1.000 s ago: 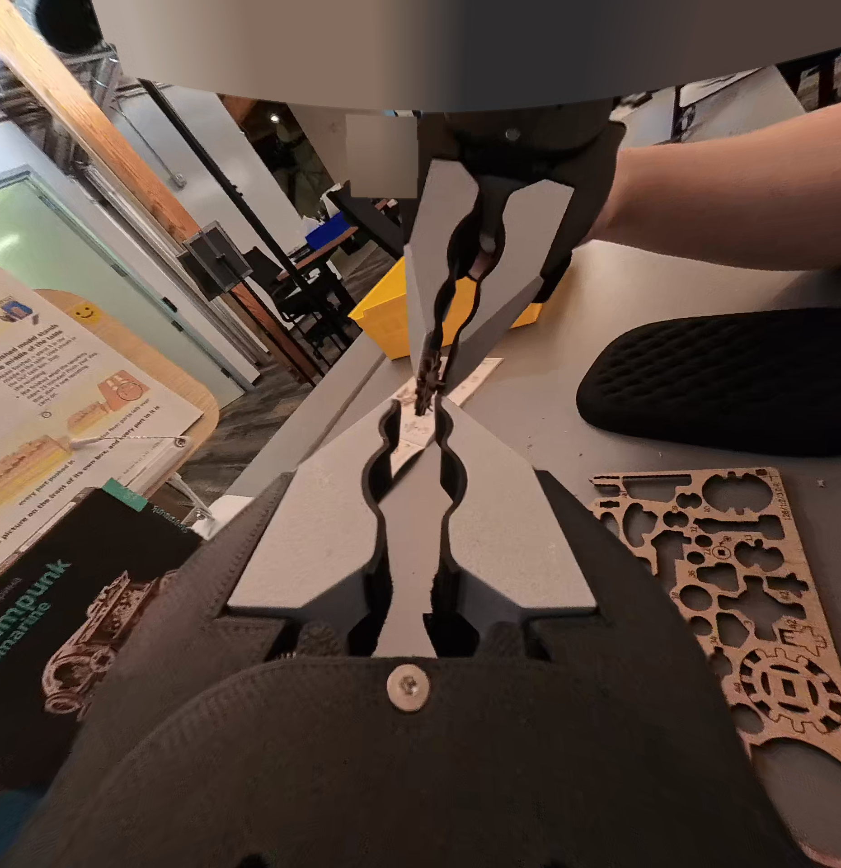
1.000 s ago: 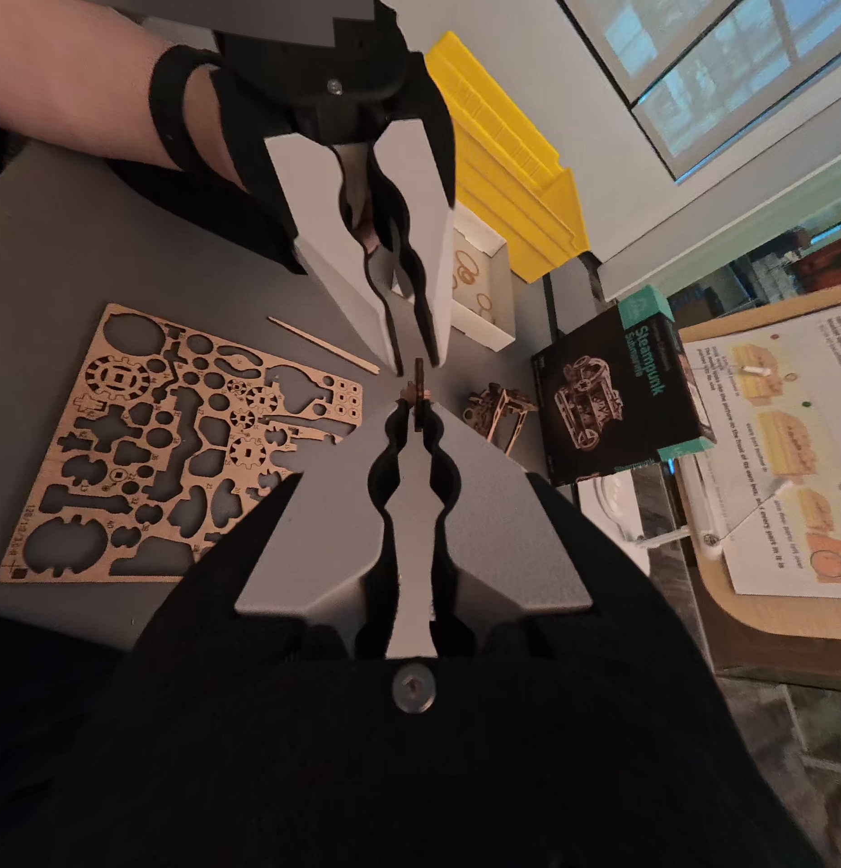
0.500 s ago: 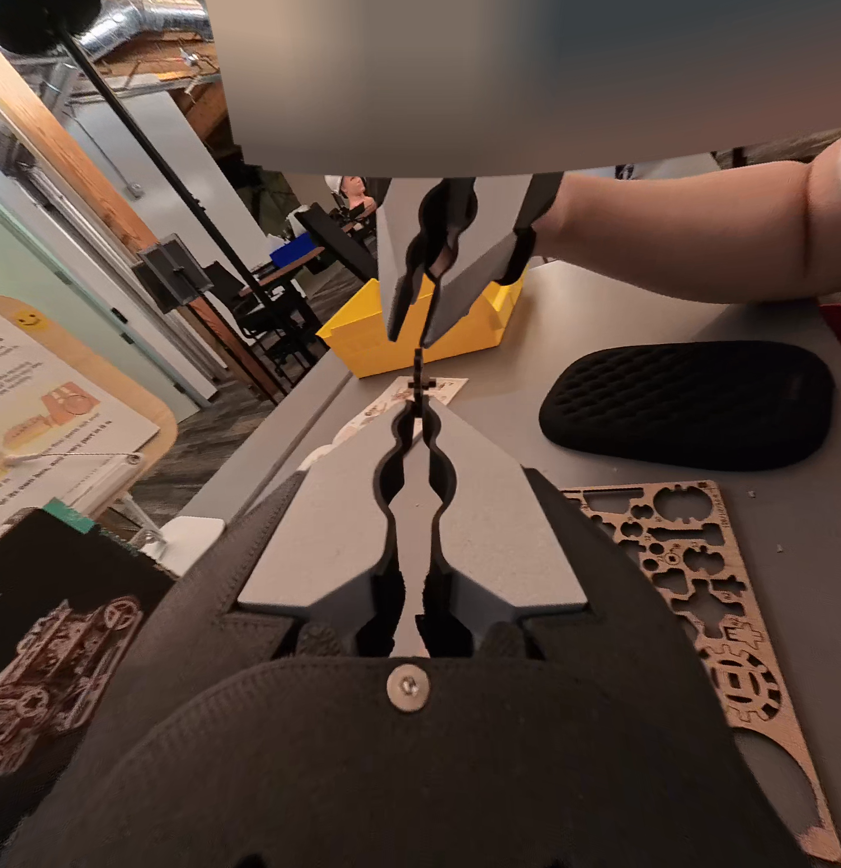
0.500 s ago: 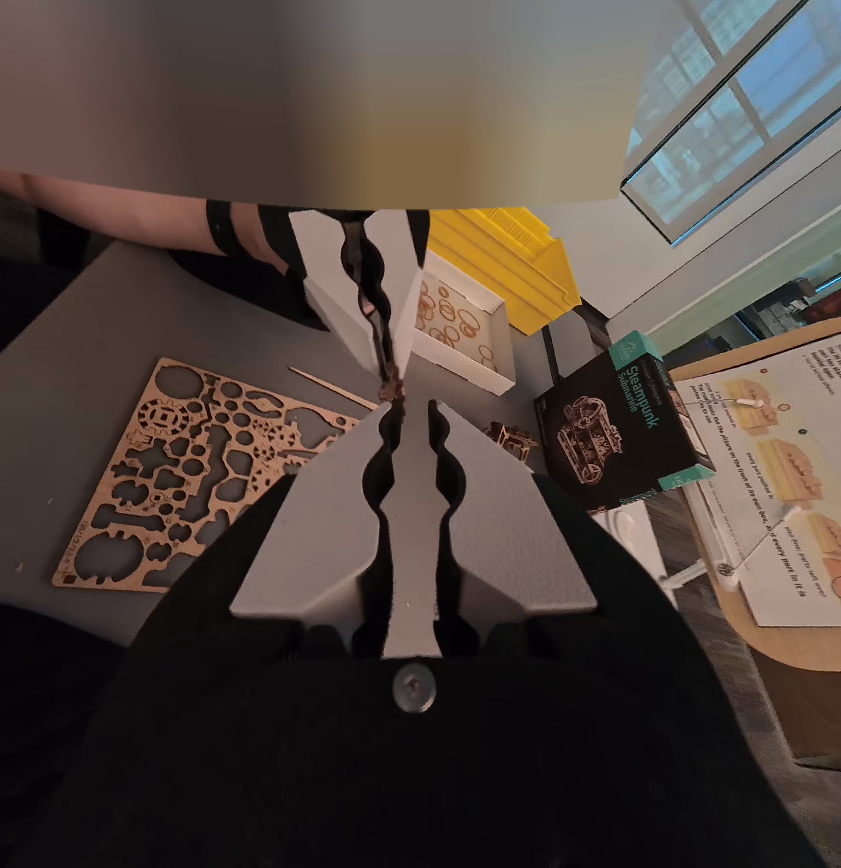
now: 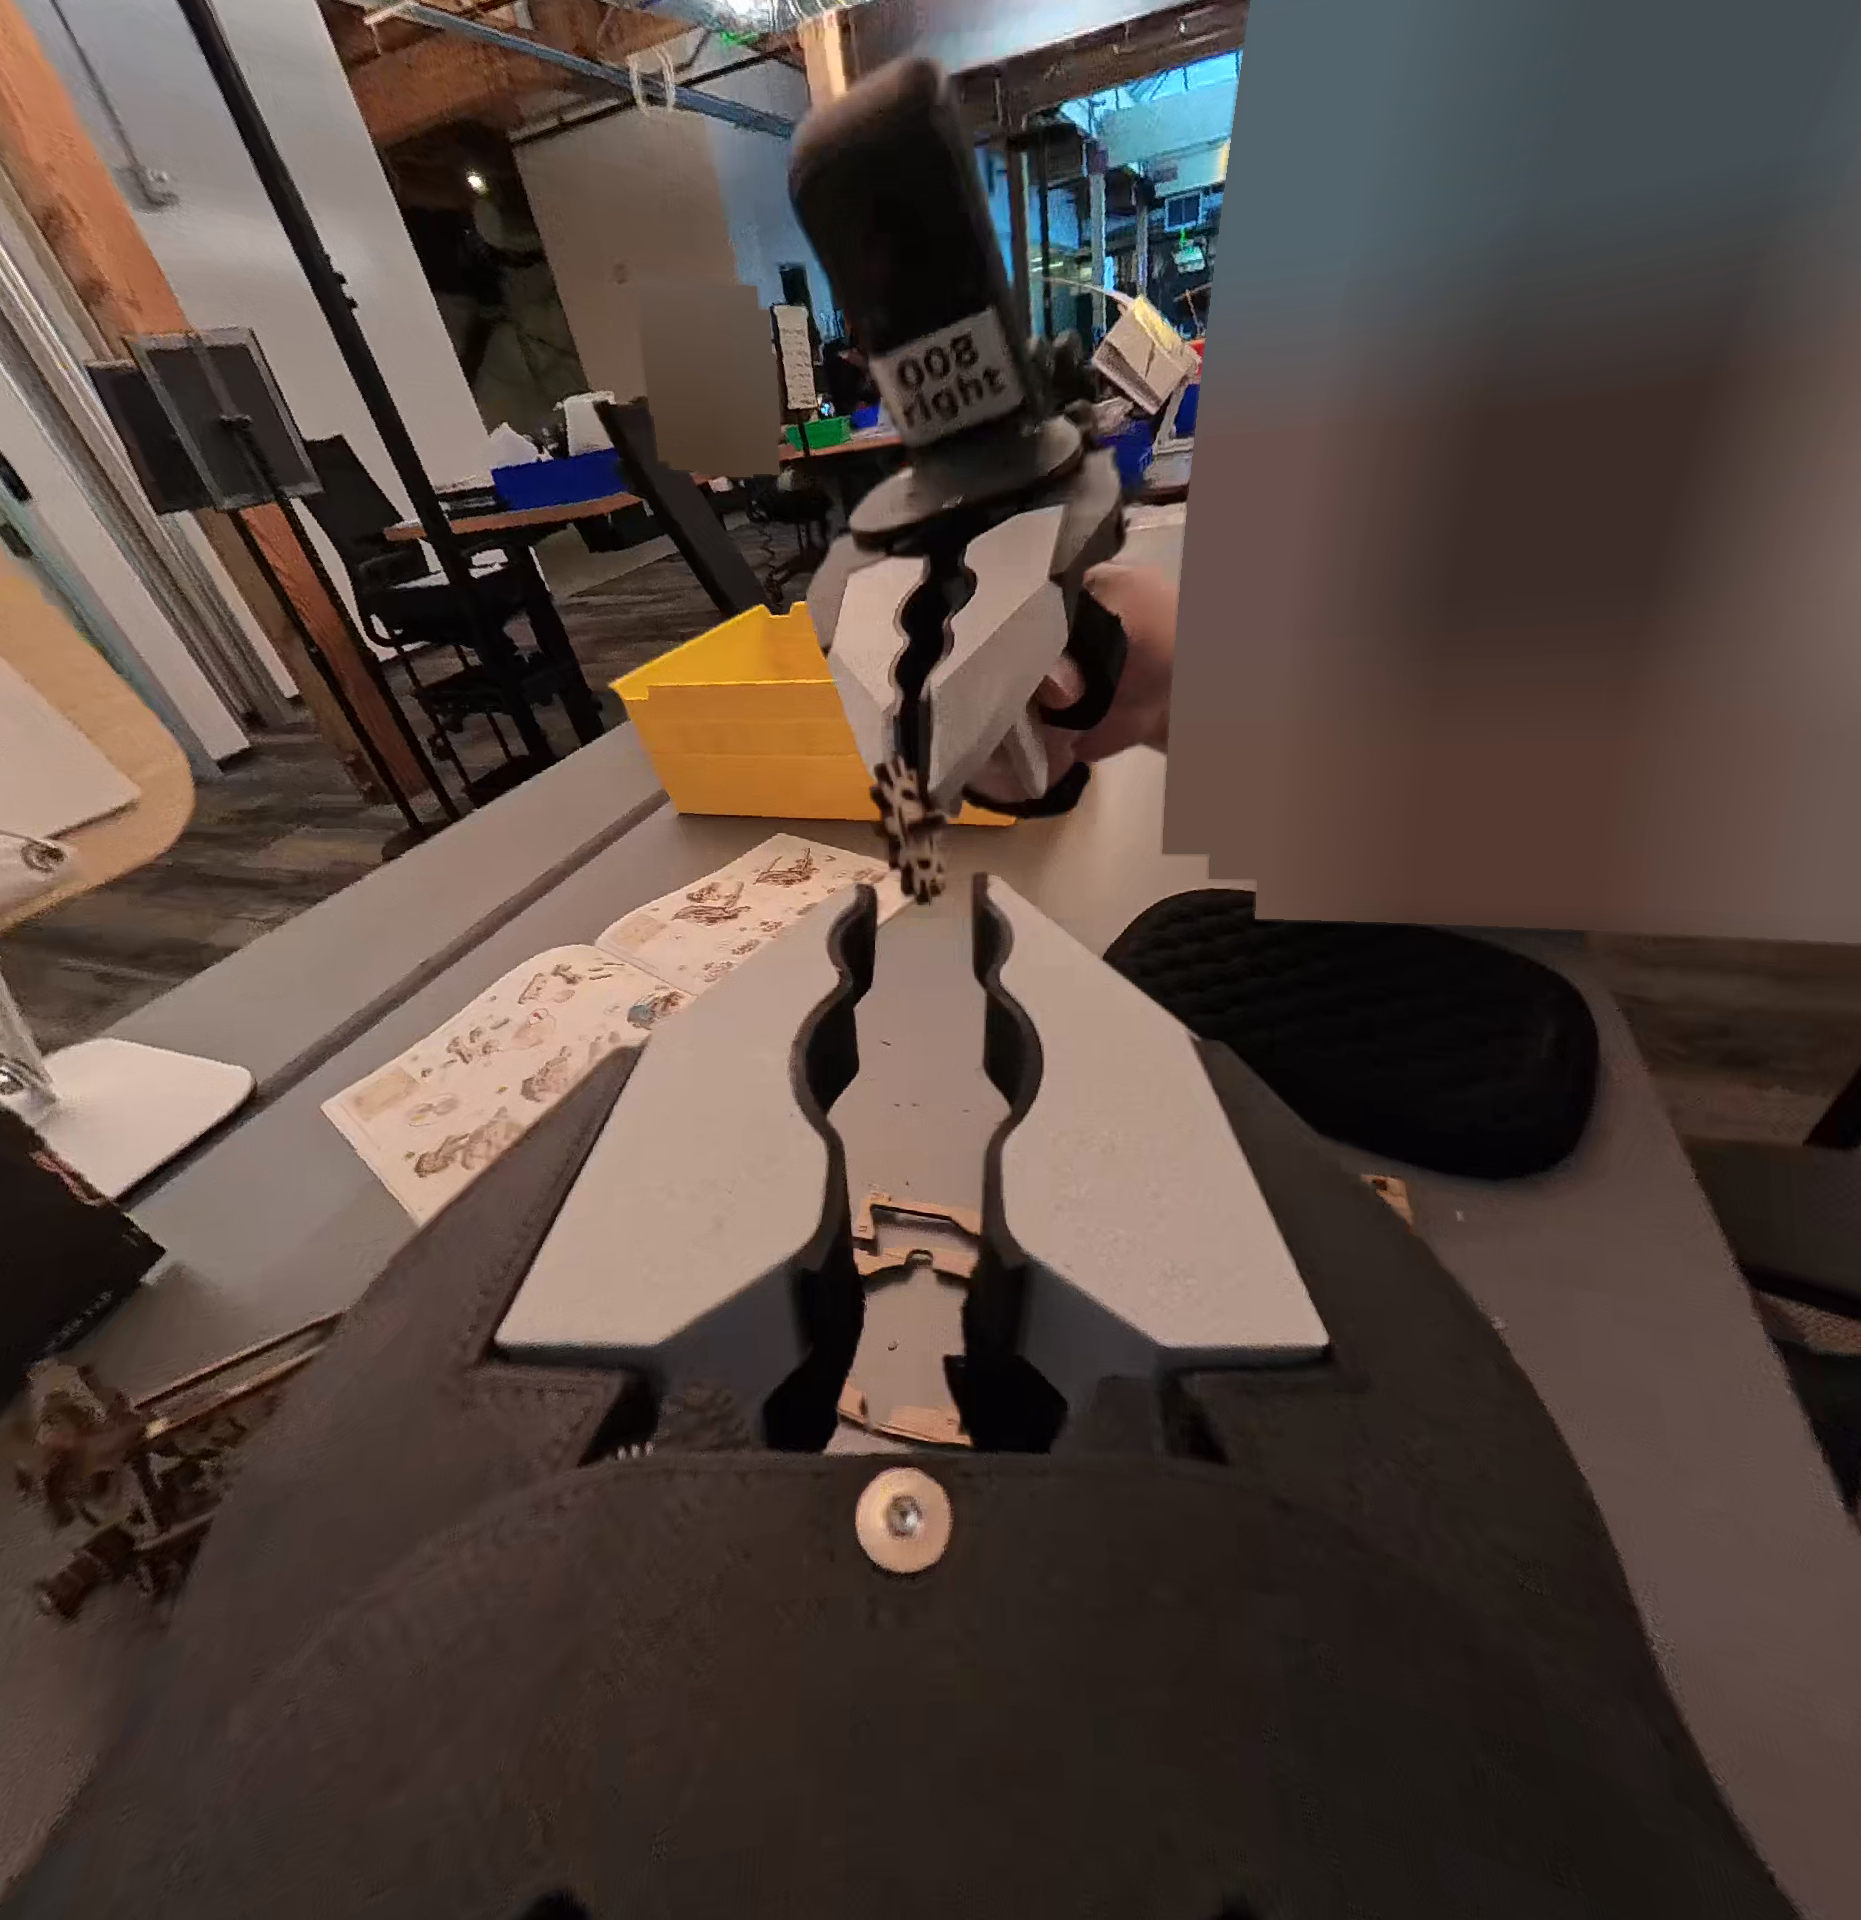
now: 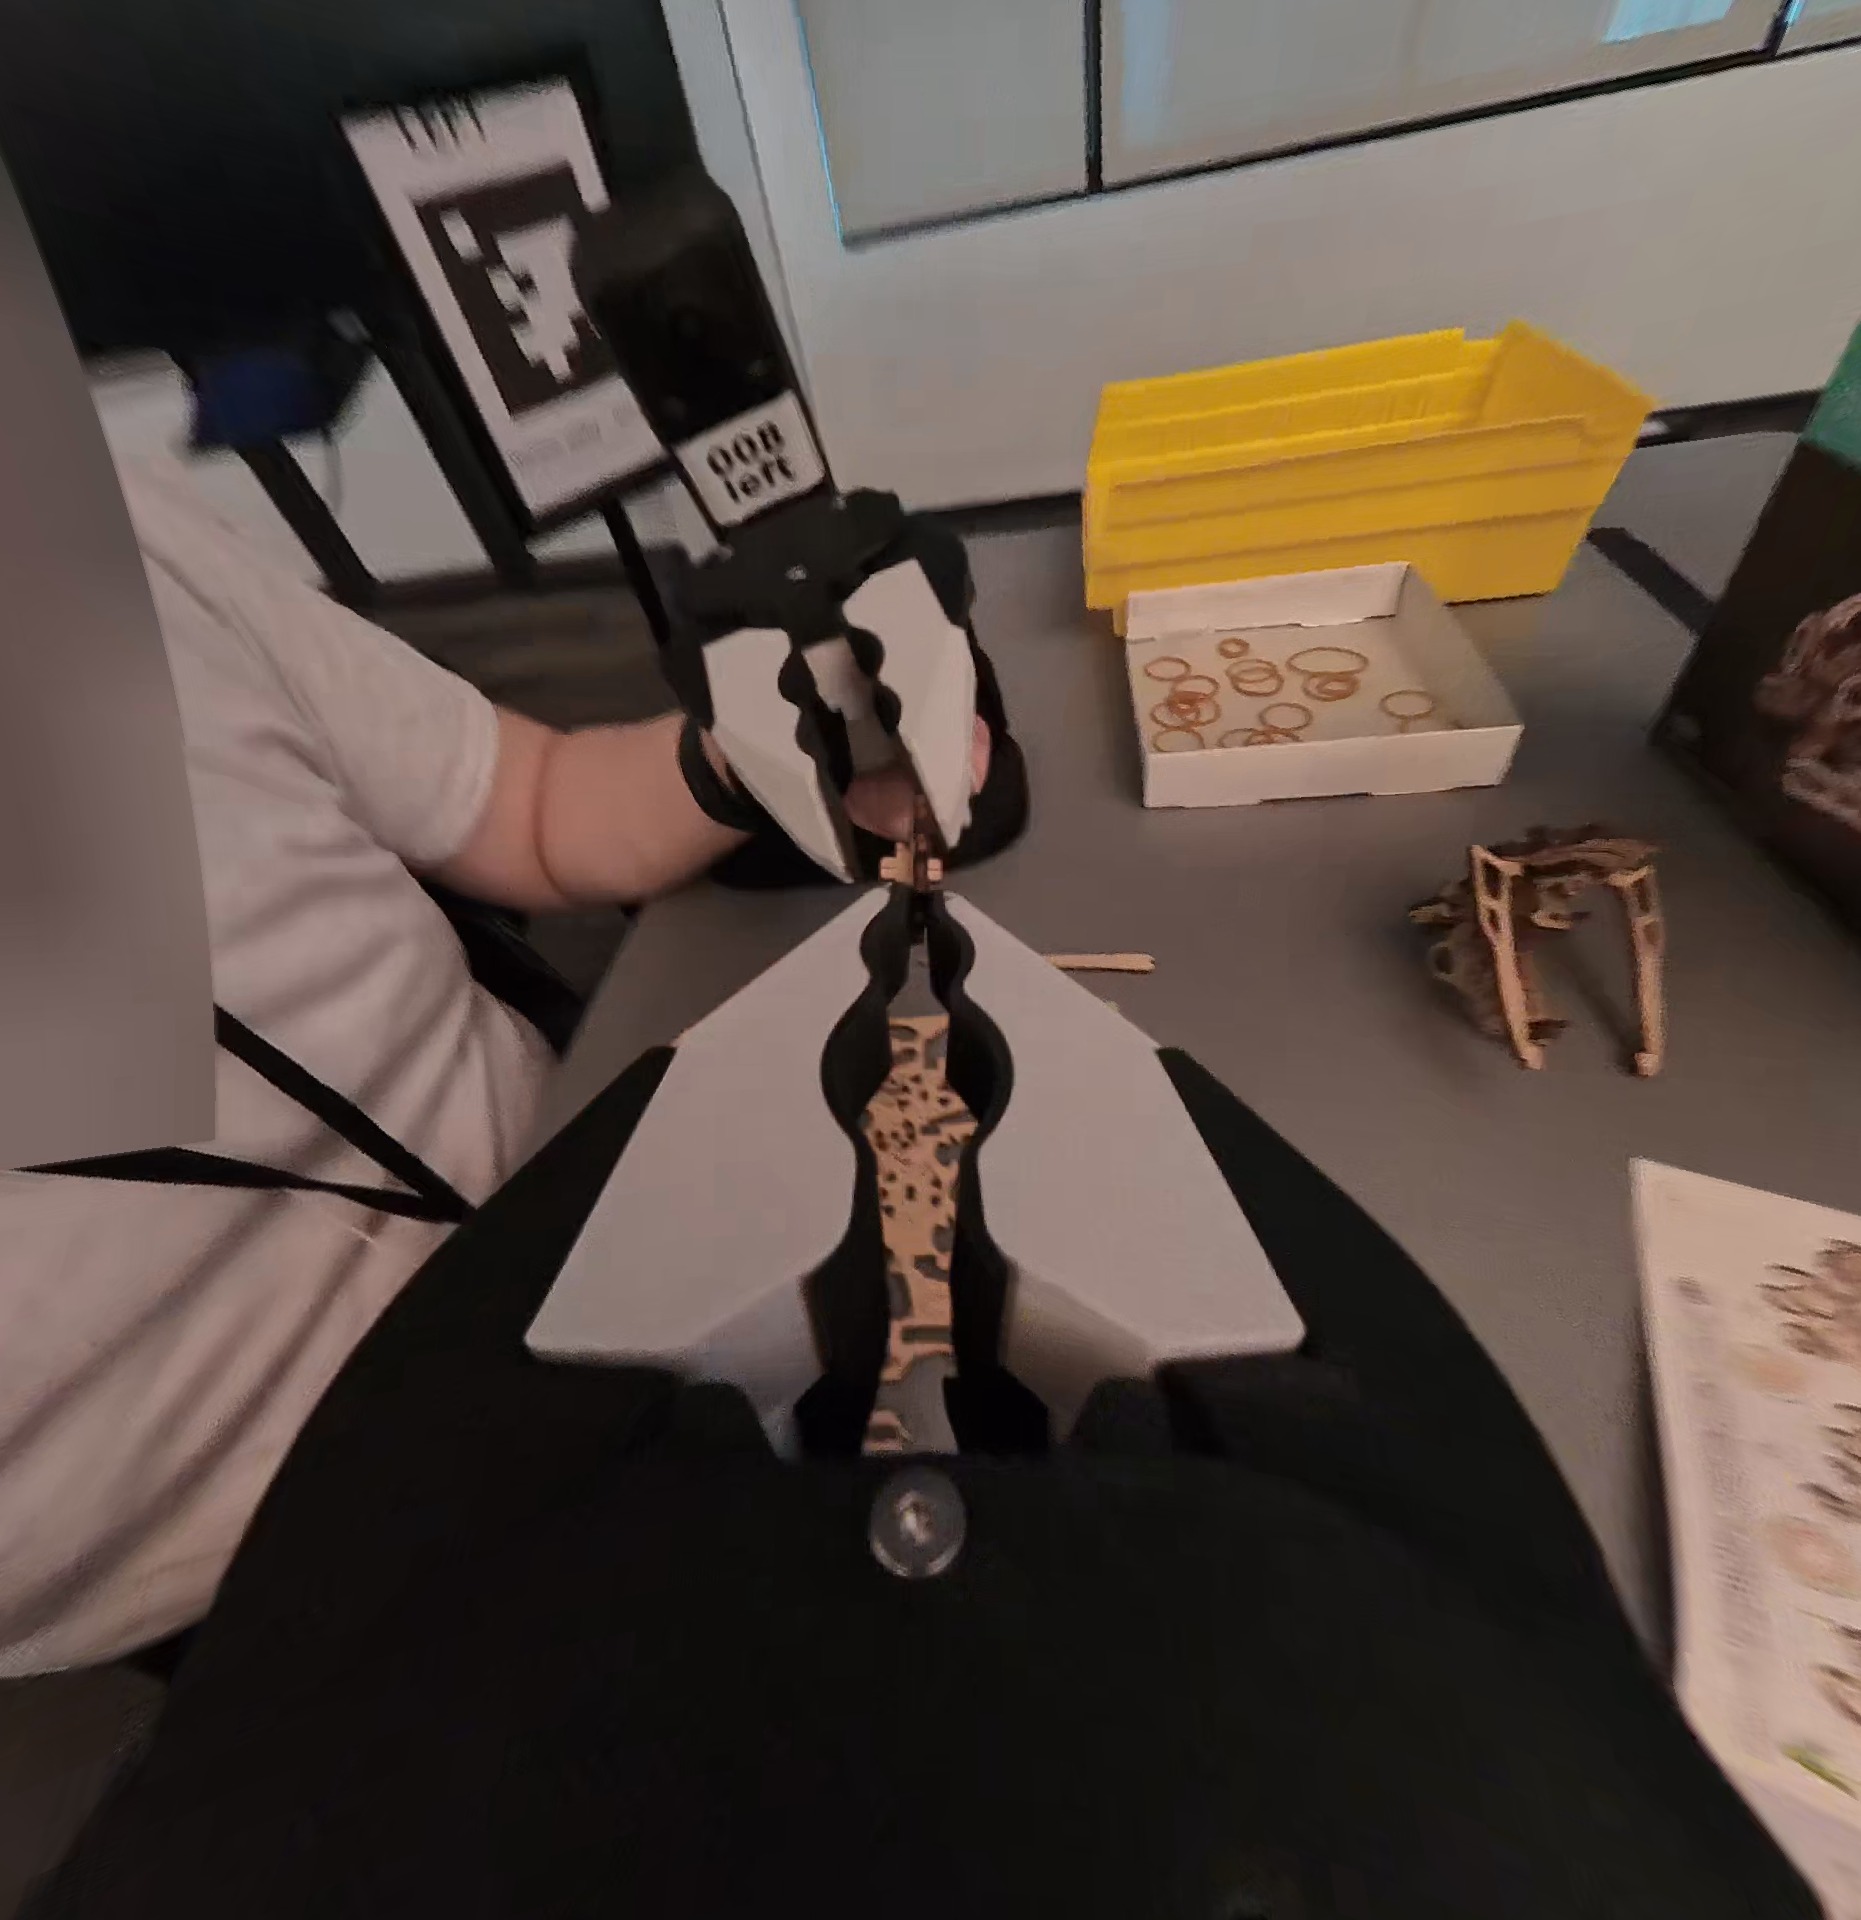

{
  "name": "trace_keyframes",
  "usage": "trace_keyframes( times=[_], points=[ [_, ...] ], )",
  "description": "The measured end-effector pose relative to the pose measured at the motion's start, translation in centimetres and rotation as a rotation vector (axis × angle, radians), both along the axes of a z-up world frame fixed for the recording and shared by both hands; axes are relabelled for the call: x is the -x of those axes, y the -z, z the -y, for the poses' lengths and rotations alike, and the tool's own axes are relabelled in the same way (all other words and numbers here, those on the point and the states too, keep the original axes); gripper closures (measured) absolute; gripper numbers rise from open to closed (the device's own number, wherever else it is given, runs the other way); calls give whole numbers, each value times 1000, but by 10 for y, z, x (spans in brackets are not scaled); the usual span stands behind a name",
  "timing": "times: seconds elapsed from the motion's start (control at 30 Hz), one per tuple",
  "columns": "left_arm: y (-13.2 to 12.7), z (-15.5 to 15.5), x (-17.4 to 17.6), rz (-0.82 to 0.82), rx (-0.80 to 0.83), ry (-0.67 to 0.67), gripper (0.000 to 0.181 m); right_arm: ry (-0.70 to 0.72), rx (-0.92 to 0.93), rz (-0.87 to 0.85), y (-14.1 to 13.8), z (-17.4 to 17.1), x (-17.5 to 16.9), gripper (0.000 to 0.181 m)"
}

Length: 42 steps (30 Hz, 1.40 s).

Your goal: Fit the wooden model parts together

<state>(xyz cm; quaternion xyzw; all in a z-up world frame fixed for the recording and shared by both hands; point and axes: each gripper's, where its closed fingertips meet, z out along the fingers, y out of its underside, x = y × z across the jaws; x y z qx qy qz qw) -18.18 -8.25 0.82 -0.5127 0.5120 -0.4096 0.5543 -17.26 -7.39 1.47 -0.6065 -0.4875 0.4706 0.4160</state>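
Note:
My right gripper [image 6: 910,904] is shut on a small toothed wooden part [image 6: 910,868]. In the left wrist view the right gripper [image 5: 910,774] points down with the part [image 5: 910,831] hanging from its tips. My left gripper [image 5: 921,894] is open and empty, its tips on either side of the part's lower end; I cannot tell if they touch it. It also shows in the right wrist view [image 6: 895,842], facing my right gripper. A partly built wooden model [image 6: 1539,935] stands on the grey table [image 6: 1269,935]. The cut-out wooden sheet [image 6: 910,1143] lies below the grippers.
A yellow bin [image 6: 1352,468] and a white box of rubber rings [image 6: 1321,696] stand at the back. An instruction booklet [image 5: 552,1039], a black pad [image 5: 1373,1039], a black kit box [image 6: 1799,675] and a thin wooden stick [image 6: 1097,963] lie around. The tips of both grippers are at nearly the same place. The partly built wooden model [image 6: 1539,935] is about equally far from each gripper, around 30 cm.
Half a second ago my left gripper was shut on the part and my right was open. Now my right holds it and my left has opened. Both views have tilted up to level.

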Motion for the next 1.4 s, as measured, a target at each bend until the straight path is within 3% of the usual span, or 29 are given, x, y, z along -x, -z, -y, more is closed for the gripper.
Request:
trace_keyframes(
  times=[0.17, 0.4, 0.6, 0.8, 0.9, 1.0, 1.07, 1.23, 1.4],
  points=[
    [3, -6, 0, 16, 140, 11, 164, -17, 112, -99, -6, -5, -5, 181],
    [-1, -2, -4, 95, 293, 79, 163, -12, 50, -77, -4, -2, 2, 181],
    [-4, -2, -3, 134, 369, 117, 180, -7, 24, -74, -6, 0, 5, 181],
    [14, -16, -3, 22, 284, 0, 181, 5, 90, -169, -22, -3, -2, 181],
    [3, -3, -6, 78, 282, 73, 181, 13, 56, -142, -19, -3, -3, 181],
    [-3, 0, -6, 114, 275, 86, 165, 9, 63, -145, -20, -1, 1, 181],
    [-5, -2, -6, 136, 274, 72, 165, 9, 60, -143, -19, 0, 3, 181],
    [-11, 2, -6, 212, 409, 160, 175, -1, 16, -137, -20, 5, 11, 181],
    [-8, 2, -7, 188, 384, 152, 181, 15, 9, -125, -19, 3, 11, 181]
  ],
)
